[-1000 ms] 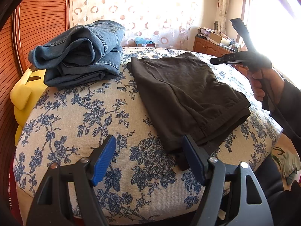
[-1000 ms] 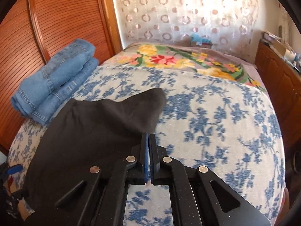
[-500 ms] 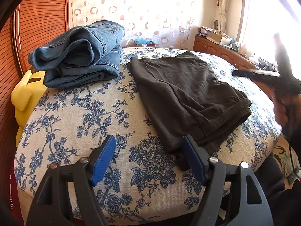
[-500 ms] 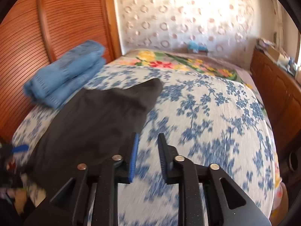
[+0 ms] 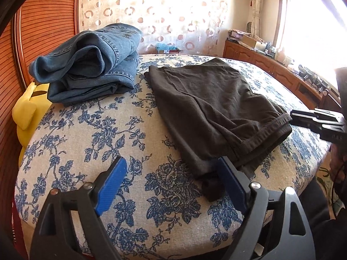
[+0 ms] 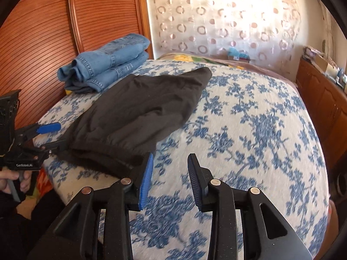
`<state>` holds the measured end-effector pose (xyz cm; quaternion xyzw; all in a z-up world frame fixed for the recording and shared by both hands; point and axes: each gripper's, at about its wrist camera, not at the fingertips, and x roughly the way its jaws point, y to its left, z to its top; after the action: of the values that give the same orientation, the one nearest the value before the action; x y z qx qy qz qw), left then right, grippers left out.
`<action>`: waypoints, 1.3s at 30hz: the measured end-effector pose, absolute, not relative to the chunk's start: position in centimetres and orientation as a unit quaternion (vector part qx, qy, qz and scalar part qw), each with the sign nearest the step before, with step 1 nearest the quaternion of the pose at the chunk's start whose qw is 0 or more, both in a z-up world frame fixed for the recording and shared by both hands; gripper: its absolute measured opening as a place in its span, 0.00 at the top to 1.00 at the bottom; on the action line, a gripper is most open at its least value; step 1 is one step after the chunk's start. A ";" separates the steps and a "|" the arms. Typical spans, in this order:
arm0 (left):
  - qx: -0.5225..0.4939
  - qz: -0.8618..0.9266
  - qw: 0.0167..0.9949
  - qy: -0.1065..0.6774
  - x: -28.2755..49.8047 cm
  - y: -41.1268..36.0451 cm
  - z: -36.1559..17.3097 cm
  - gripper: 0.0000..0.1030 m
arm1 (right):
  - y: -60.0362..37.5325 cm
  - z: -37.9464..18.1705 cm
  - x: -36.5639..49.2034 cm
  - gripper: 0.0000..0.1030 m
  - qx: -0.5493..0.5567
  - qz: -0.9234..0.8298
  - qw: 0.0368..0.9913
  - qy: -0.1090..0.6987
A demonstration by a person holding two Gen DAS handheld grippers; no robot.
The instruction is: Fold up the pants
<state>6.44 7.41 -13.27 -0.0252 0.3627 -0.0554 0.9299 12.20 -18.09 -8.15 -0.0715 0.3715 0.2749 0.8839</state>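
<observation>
Dark pants (image 5: 212, 106) lie folded on the blue floral bedspread (image 5: 97, 134); they also show in the right wrist view (image 6: 138, 110). My left gripper (image 5: 171, 182) is open at the near left corner of the pants, its right finger beside the fabric edge; it also shows at the left of the right wrist view (image 6: 51, 136). My right gripper (image 6: 170, 177) is open and empty, just right of the pants' near right corner, above the bedspread (image 6: 260, 130). It also shows at the right edge of the left wrist view (image 5: 303, 117).
Folded blue jeans (image 5: 91, 65) lie at the far left of the bed, also in the right wrist view (image 6: 108, 62). A yellow cushion (image 5: 26, 112) sits by the wooden slatted headboard (image 6: 43, 32). A wooden sideboard (image 5: 282, 71) runs along the right under the window.
My right gripper let go of the pants' far corner, opened, and pulled back and down to the near right corner. My left gripper stayed open in place.
</observation>
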 end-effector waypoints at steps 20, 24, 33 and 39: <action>-0.024 -0.049 0.931 0.360 6.6 7.1 -13.4 0.16 | -15.8 -8.7 11.0 0.77 -0.089 0.272 0.890 0.355; -0.026 -0.048 0.931 0.361 6.5 7.2 -13.4 0.16 | -15.2 -8.6 10.8 0.94 -0.091 0.275 0.892 0.347; -0.037 -0.058 0.930 0.361 6.0 7.1 -12.9 0.16 | -16.5 -7.5 9.2 1.00 -0.063 0.293 0.885 0.356; -0.037 -0.065 0.934 0.349 5.1 7.2 -12.1 0.16 | -17.2 -7.4 7.7 1.00 -0.051 0.296 0.881 0.365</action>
<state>5.11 7.15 -12.06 -0.0367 0.3488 -0.0649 0.9342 7.72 -17.24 -7.43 -0.0511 0.3648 0.2961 0.8813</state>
